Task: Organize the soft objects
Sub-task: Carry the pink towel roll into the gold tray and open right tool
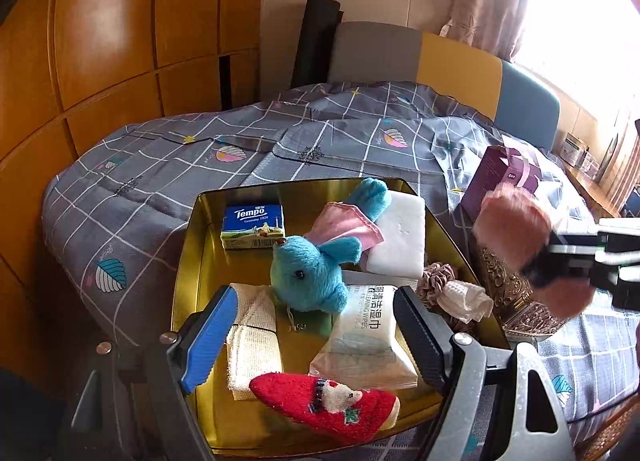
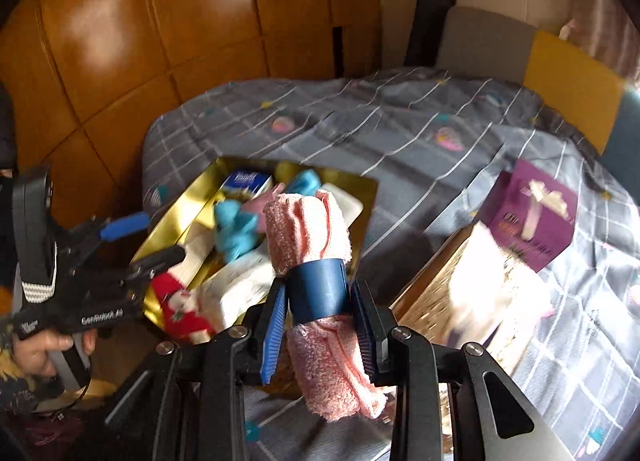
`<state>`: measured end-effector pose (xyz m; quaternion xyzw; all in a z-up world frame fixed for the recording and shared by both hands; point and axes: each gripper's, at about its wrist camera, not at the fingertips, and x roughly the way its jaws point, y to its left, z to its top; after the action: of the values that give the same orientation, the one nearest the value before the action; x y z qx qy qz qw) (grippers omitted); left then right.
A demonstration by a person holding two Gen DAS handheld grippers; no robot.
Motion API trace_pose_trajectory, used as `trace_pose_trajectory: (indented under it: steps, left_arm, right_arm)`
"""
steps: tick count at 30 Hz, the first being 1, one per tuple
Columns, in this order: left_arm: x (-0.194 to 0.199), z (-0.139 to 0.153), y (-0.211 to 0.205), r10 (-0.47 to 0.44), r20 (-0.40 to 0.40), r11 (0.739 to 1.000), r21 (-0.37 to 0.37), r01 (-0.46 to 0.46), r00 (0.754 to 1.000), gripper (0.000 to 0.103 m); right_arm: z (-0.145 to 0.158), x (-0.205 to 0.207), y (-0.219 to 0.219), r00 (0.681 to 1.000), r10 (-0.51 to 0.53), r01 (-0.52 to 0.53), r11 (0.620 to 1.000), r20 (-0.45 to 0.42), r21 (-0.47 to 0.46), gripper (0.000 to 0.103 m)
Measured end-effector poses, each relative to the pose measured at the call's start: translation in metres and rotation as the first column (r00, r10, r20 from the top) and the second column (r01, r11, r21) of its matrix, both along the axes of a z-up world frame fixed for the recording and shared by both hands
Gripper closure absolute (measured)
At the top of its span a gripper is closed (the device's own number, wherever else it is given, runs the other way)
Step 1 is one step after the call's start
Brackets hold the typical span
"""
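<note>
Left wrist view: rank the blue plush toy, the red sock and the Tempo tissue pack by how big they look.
1. Red sock, though it lies nearest the camera.
2. Blue plush toy, close to the sock; order unsure.
3. Tempo tissue pack, clearly smallest and farthest back.

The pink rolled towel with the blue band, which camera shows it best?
The right wrist view: the pink towel sits sharp, clamped in the right gripper. The left wrist view shows it blurred at its right edge.
</note>
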<state>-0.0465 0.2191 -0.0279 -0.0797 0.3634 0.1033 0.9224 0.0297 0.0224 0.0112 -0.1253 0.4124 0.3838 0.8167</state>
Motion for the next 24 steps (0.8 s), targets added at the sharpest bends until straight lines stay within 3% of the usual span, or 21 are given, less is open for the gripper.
trace_pose_trajectory:
  steps: [3, 14, 19, 24]
  left_arm:
    - [-0.001, 0.002, 0.003, 0.008, 0.006, 1.000, 0.003, -0.008, 1.000, 0.029]
    - [-0.011, 0.012, 0.048, 0.141, 0.037, 0.990, -0.007, -0.141, 0.989, 0.029]
    - [-0.007, 0.005, 0.045, 0.135, 0.012, 0.991, -0.019, -0.134, 0.991, 0.029]
    - [-0.005, 0.001, 0.036, 0.120, 0.010, 0.993, -0.002, -0.120, 0.993, 0.029]
  right_arm:
    - [-0.007, -0.008, 0.007, 1.000, 0.018, -0.019, 1.000, -0.025, -0.011, 0.070]
    - [-0.056, -0.023, 0.059, 0.991, 0.075, -0.089, 0.989, -0.114, -0.117, 0.070]
    - [-0.085, -0.003, 0.091, 0.998, 0.006, -0.020, 0.978, -0.066, -0.208, 0.071]
    - [-0.092, -0.002, 0.095, 0.997, 0.009, -0.023, 0.979, -0.070, -0.202, 0.070]
